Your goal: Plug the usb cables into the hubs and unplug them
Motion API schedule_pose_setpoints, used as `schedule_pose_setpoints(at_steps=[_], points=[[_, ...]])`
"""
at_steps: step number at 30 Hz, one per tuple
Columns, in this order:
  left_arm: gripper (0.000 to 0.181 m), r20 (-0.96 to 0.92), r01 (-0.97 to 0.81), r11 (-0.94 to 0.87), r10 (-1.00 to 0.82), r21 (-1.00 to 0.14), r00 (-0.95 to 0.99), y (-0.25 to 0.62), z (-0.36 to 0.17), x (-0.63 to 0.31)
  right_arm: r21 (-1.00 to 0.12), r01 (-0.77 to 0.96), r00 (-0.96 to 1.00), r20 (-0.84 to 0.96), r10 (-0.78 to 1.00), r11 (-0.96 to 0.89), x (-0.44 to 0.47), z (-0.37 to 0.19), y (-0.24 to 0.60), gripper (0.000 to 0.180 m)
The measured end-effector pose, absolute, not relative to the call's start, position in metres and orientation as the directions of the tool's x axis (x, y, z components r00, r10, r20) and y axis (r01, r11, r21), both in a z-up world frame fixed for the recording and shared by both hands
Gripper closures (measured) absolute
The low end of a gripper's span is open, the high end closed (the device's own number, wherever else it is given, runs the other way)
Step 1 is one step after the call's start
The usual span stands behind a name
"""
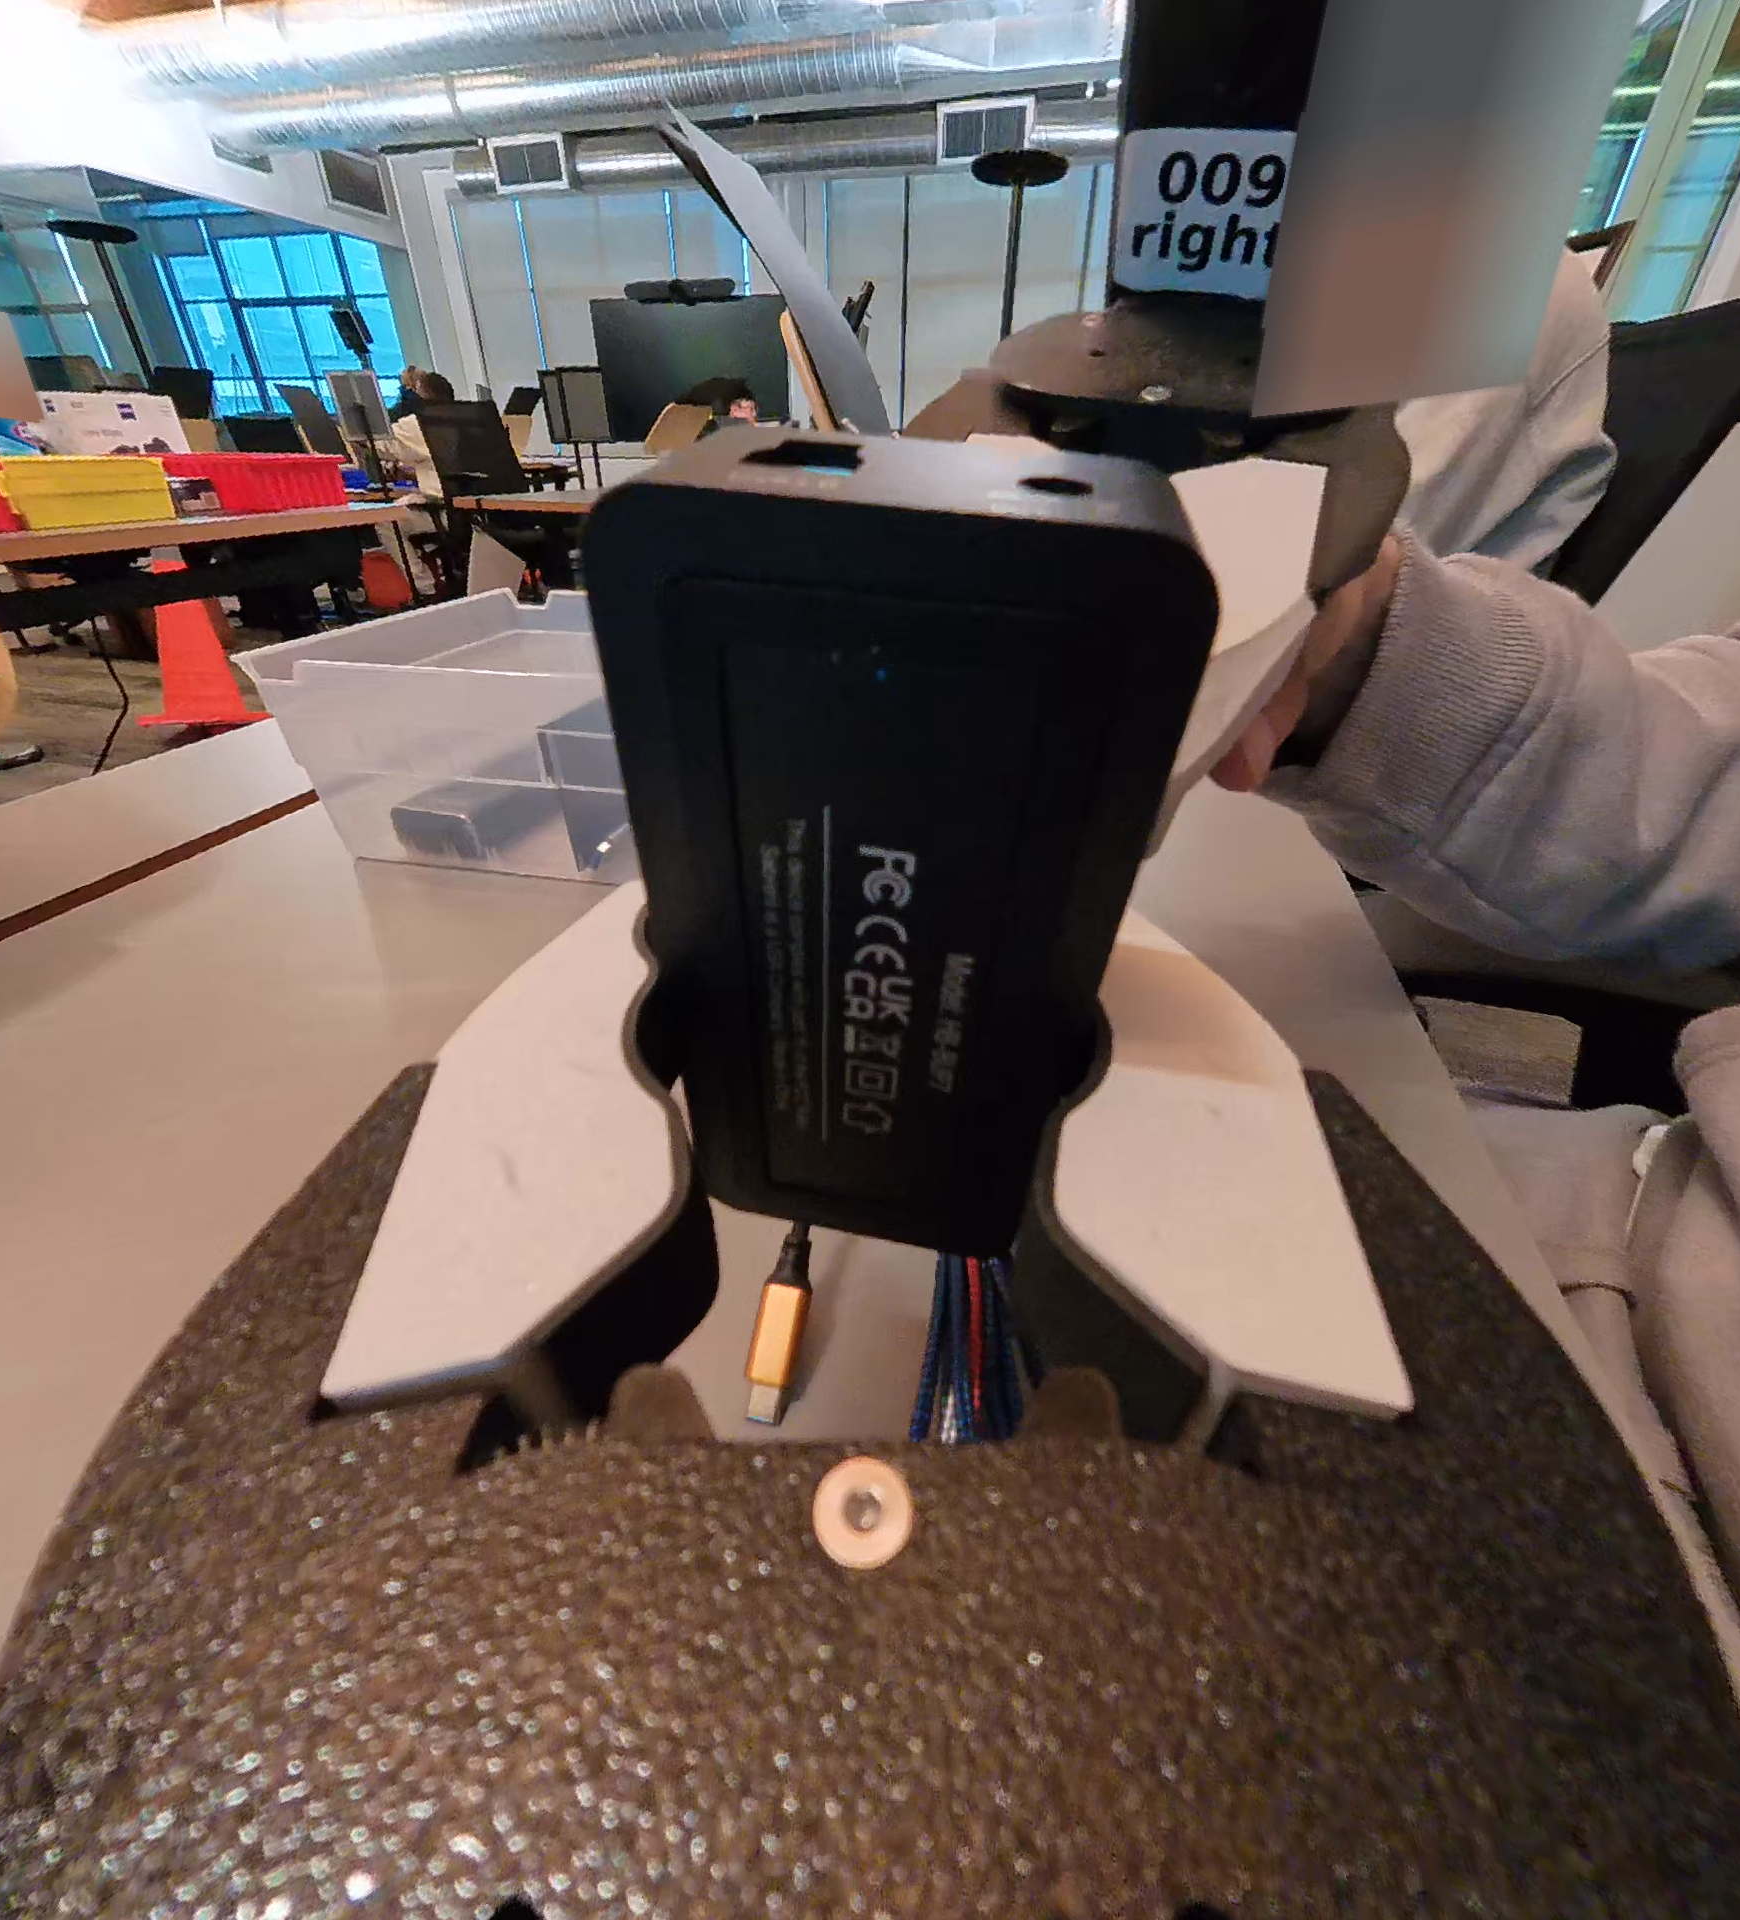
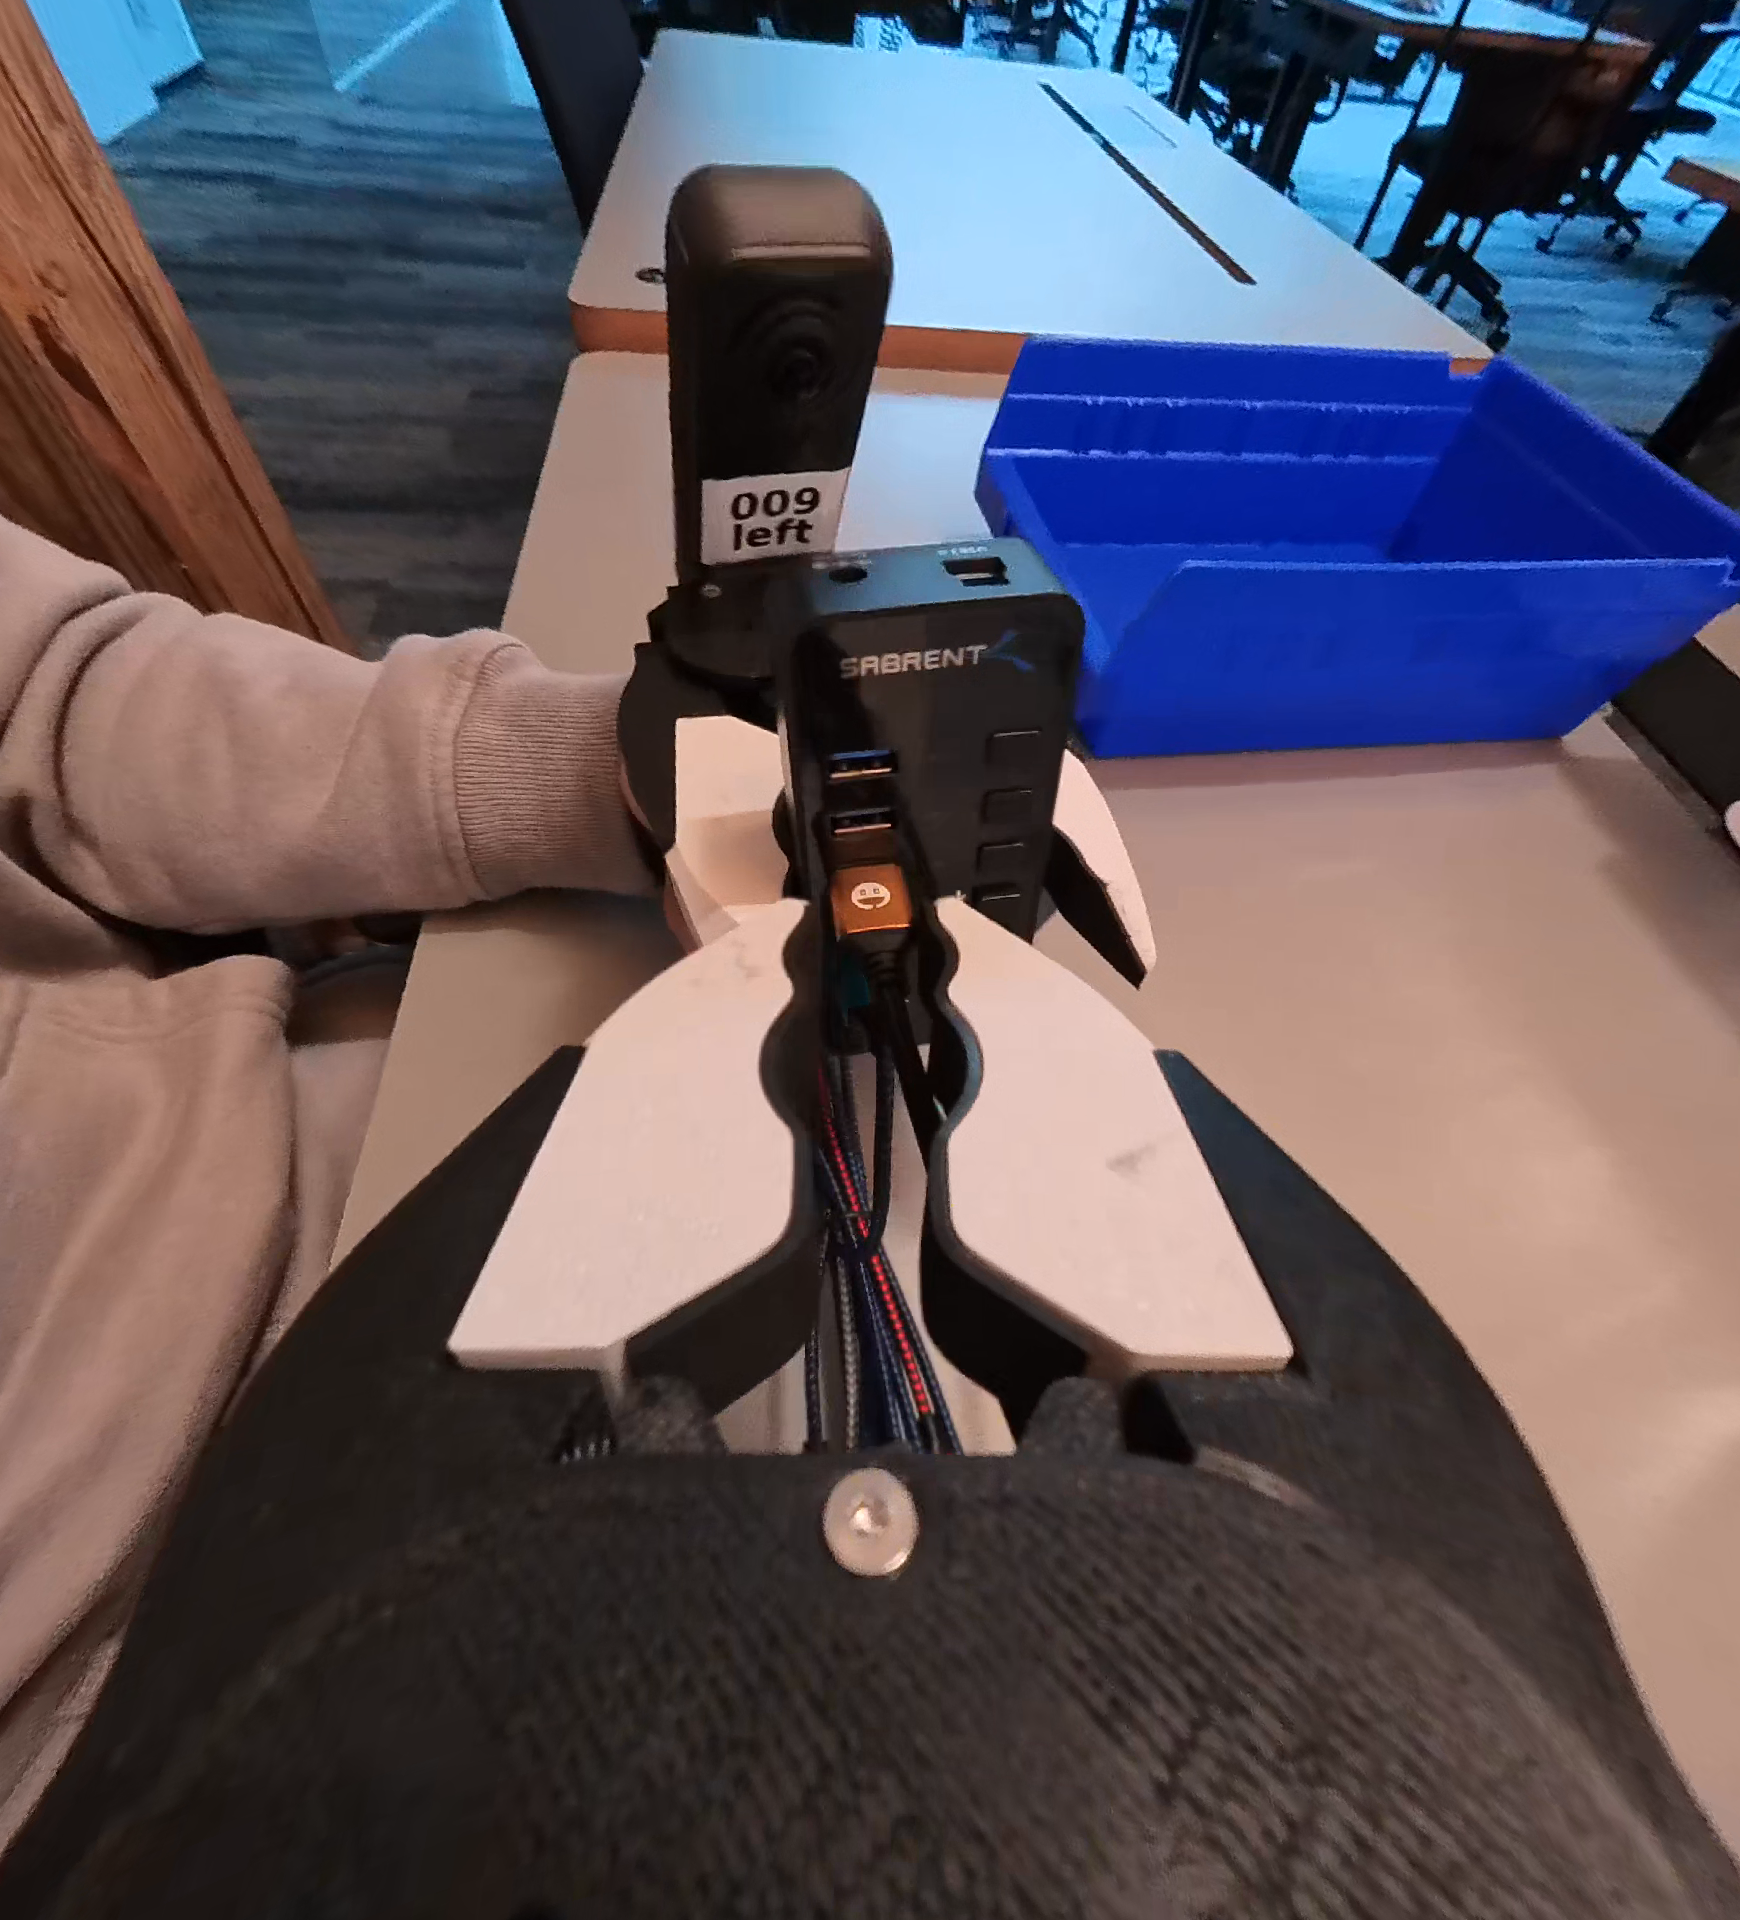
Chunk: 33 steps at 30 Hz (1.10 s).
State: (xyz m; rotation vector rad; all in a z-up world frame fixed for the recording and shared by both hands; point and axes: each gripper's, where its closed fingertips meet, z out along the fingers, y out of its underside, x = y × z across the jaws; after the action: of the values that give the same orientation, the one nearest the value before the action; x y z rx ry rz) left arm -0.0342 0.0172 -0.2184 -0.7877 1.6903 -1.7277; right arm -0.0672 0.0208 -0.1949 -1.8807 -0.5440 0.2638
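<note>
My left gripper (image 1: 871,997) is shut on a black USB hub (image 1: 897,810) and holds it upright above the table, back label toward its camera. A loose orange plug (image 1: 778,1340) and braided cables (image 1: 970,1351) hang under the hub. In the right wrist view the hub (image 2: 933,665) shows its port side, held between the left gripper's white fingers (image 2: 1105,862). My right gripper (image 2: 871,925) is closed around an orange USB plug (image 2: 871,899) whose tip sits at the third port down. Its black cable and several braided cables (image 2: 866,1247) run back between my right fingers.
A blue bin (image 2: 1365,582) stands on the grey table (image 2: 1417,1039) behind the hub to the right. A clear plastic bin (image 1: 430,727) stands behind the hub to the left. The person's grey sleeves (image 2: 222,779) lie along the table's near edge. Red and yellow bins (image 1: 87,488) sit on a far desk.
</note>
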Motion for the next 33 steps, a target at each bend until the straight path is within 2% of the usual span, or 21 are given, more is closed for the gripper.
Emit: schedule_pose_setpoints(at_steps=[4, 5, 15, 16, 17, 19, 20, 21, 22, 23, 24, 28, 33], points=[[0.108, -0.004, 0.029, -0.020, -0.748, -0.999, -0.664, 0.014, -0.216, -0.036, -0.923, 0.241, 0.852, 0.054, 0.522, -0.299, -0.073, -0.201, 0.020, 0.157], [0.108, -0.011, 0.033, -0.015, -0.742, -0.999, -0.671, 0.012, -0.216, -0.037, -0.928, 0.252, 0.857, 0.081, 0.509, -0.276, -0.072, -0.199, 0.022, 0.164], [0.108, 0.010, 0.069, -0.081, -0.714, -0.994, -0.700, 0.011, -0.206, -0.044, -0.974, 0.150, 0.866, 0.046, 0.498, -0.172, -0.081, -0.182, 0.026, 0.163], [0.108, 0.011, 0.065, -0.079, -0.711, -0.995, -0.703, 0.010, -0.207, -0.044, -0.979, 0.128, 0.871, 0.035, 0.491, -0.158, -0.080, -0.179, 0.027, 0.166], [0.108, 0.011, 0.065, -0.081, -0.707, -0.995, -0.707, 0.008, -0.207, -0.044, -0.979, 0.119, 0.859, 0.017, 0.512, -0.167, -0.083, -0.180, 0.025, 0.180], [0.109, 0.015, 0.075, -0.097, -0.701, -0.992, -0.713, 0.007, -0.205, -0.045, -0.974, 0.080, 0.838, -0.049, 0.544, -0.210, -0.087, -0.182, 0.022, 0.180], [0.109, 0.025, 0.069, -0.106, -0.700, -0.992, -0.714, 0.008, -0.205, -0.045, -0.975, 0.072, 0.845, -0.052, 0.533, -0.210, -0.086, -0.182, 0.023, 0.174], [0.108, 0.027, 0.070, -0.109, -0.703, -0.992, -0.711, 0.009, -0.205, -0.045, -0.976, 0.076, 0.859, -0.040, 0.510, -0.205, -0.083, -0.181, 0.024, 0.153], [0.108, 0.025, 0.071, -0.106, -0.705, -0.992, -0.708, 0.011, -0.205, -0.045, -0.974, 0.092, 0.876, -0.020, 0.482, -0.207, -0.078, -0.183, 0.026, 0.139], [0.108, 0.025, 0.073, -0.108, -0.707, -0.992, -0.707, 0.012, -0.205, -0.046, -0.968, 0.118, 0.883, 0.001, 0.469, -0.222, -0.076, -0.186, 0.025, 0.139], [0.109, 0.026, 0.075, -0.110, -0.709, -0.991, -0.705, 0.013, -0.204, -0.046, -0.962, 0.140, 0.878, 0.011, 0.479, -0.235, -0.077, -0.189, 0.024, 0.140], [0.108, 0.021, 0.073, -0.103, -0.703, -0.992, -0.710, 0.010, -0.205, -0.046, -0.965, 0.158, 0.873, 0.036, 0.487, -0.211, -0.081, -0.189, 0.025, 0.163], [0.109, 0.030, 0.090, -0.133, -0.701, -0.987, -0.712, 0.011, -0.201, -0.047, -0.972, 0.107, 0.875, -0.007, 0.483, -0.208, -0.082, -0.186, 0.026, 0.163]])
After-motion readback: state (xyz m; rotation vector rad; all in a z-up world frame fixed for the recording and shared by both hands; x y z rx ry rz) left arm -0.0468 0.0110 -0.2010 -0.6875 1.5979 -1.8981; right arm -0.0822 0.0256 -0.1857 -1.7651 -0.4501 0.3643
